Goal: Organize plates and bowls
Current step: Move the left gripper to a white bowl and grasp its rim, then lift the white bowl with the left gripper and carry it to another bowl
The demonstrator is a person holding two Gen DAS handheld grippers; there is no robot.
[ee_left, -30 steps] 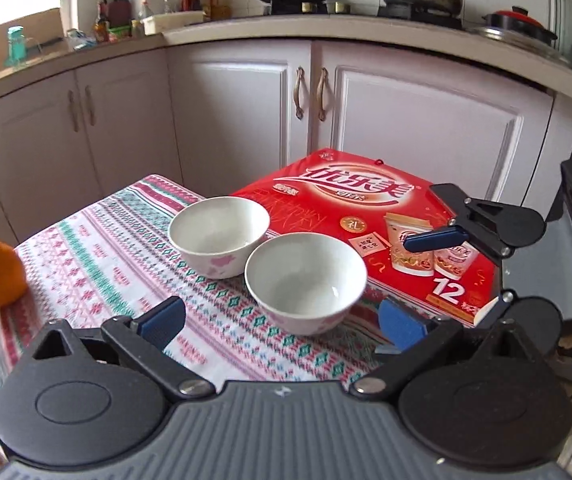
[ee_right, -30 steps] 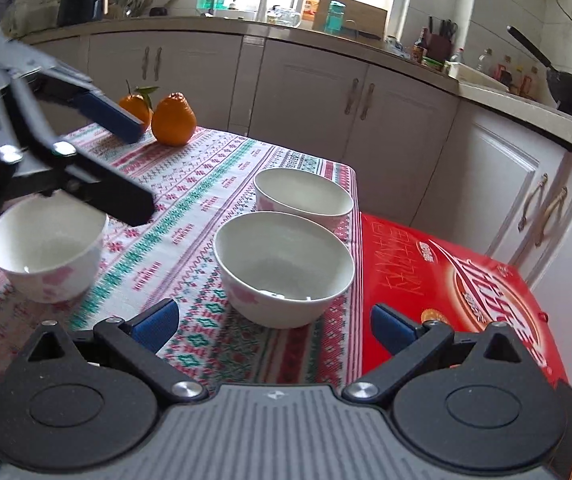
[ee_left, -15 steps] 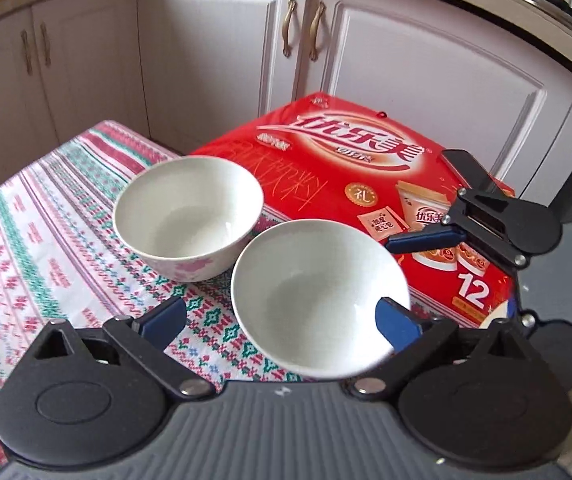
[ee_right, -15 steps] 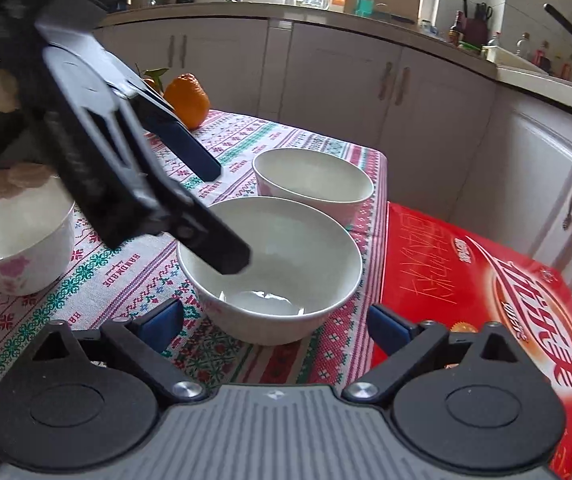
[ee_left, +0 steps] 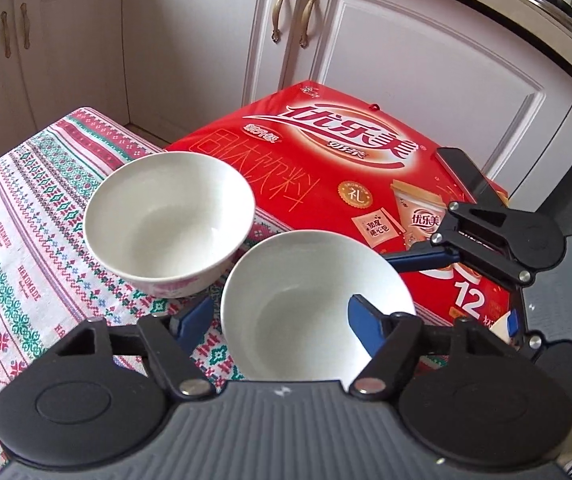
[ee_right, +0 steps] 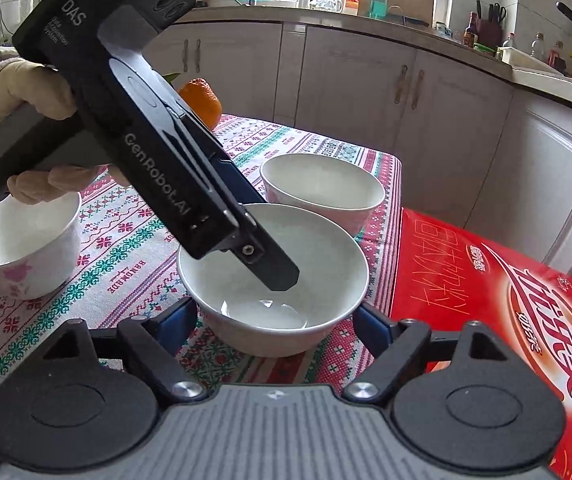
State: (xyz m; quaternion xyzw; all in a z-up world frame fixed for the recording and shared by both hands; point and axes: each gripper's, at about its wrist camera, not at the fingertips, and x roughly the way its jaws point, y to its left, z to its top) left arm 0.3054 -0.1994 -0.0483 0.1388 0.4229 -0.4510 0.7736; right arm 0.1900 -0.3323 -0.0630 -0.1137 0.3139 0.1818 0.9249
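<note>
On the patterned counter (ee_left: 25,240), both grippers' fingers are closing around the near white ceramic bowl (ee_left: 310,304): left gripper (ee_left: 277,320) straddling one wall, right gripper (ee_right: 275,322) either side, neither visibly pinching.

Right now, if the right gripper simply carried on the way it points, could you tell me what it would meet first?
Most likely the near white bowl, which already sits between the closing fingers of the right gripper. The left gripper reaches into the same bowl from the side.

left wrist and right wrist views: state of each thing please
near white ceramic bowl, upright, empty
far white ceramic bowl, upright, empty
small white bowl, upright, empty
red cardboard box, closed, flat
left gripper, closing, fingers astride near bowl's rim
right gripper, closing, fingers either side of near bowl
white cabinet doors, shut
</note>
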